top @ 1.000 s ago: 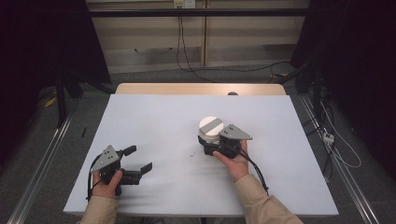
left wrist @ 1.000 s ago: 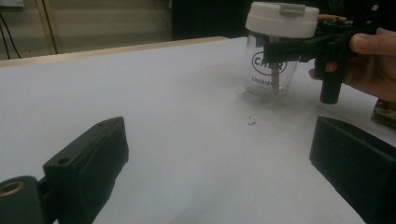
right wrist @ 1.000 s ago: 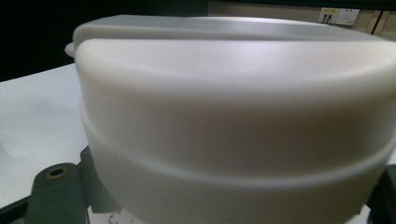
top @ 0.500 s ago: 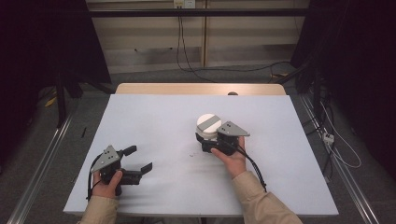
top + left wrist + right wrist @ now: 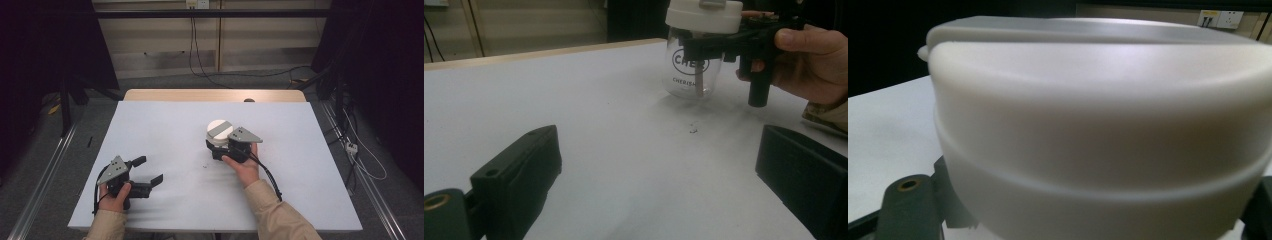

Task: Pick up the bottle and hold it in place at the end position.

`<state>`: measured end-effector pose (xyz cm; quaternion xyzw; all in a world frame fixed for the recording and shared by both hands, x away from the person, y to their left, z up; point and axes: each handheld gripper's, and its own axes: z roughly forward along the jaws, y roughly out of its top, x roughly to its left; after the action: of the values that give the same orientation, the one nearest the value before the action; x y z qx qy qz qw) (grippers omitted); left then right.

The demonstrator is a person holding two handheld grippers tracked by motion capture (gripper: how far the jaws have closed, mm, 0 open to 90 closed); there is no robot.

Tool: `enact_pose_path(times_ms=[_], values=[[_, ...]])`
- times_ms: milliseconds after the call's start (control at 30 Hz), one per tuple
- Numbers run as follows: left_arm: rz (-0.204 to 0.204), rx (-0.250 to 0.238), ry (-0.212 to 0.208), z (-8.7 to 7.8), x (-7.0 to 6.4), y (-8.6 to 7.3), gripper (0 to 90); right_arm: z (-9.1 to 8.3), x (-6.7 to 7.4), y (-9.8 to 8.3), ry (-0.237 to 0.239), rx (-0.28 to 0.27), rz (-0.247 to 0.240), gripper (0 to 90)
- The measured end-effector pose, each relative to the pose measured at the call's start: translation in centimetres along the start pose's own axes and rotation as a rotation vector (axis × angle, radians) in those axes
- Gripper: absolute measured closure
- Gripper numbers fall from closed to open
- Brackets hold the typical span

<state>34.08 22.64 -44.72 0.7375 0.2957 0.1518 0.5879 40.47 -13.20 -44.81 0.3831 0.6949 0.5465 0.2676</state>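
A clear glass jar (image 5: 694,75) with printed lettering and a white lid (image 5: 219,127) stands near the middle of the white table (image 5: 300,190). My right gripper (image 5: 217,144) is shut on the jar just under the lid, and its black jaws cross the glass in the left gripper view. In the right gripper view the lid (image 5: 1098,115) sits very close, with one finger (image 5: 908,210) low at the left. My left gripper (image 5: 149,169) rests open at the front left, its jaws wide apart (image 5: 659,165) with nothing between them. Whether the jar's base touches the table I cannot tell.
A small dark speck (image 5: 204,166) lies on the table in front of the jar. A wooden strip (image 5: 215,95) borders the table's far edge. Cables (image 5: 360,160) trail on the floor to the right.
My right gripper has drifted slightly to the left with the jar in it. The left gripper has kept still.
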Motion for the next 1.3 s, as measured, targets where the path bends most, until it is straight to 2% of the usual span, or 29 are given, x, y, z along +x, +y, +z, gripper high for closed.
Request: enact_pose_path(times_ms=[333, 833, 1300], values=[[0.003, 0.002, 0.002, -0.1, 0.1, 0.0, 4.2, 0.9, 0.2, 0.1, 0.008, 0.001, -0.006, 18.5], [0.002, 0.006, 0.002, 0.0, 0.1, -0.1, 4.2, 1.6, -0.3, -0.3, 0.001, 0.006, 0.011, 18.5], [-0.003, 0.004, 0.003, 0.0, 0.1, -0.1, 4.2, 2.6, 0.1, -0.4, 0.017, 0.014, -0.001, 18.5]])
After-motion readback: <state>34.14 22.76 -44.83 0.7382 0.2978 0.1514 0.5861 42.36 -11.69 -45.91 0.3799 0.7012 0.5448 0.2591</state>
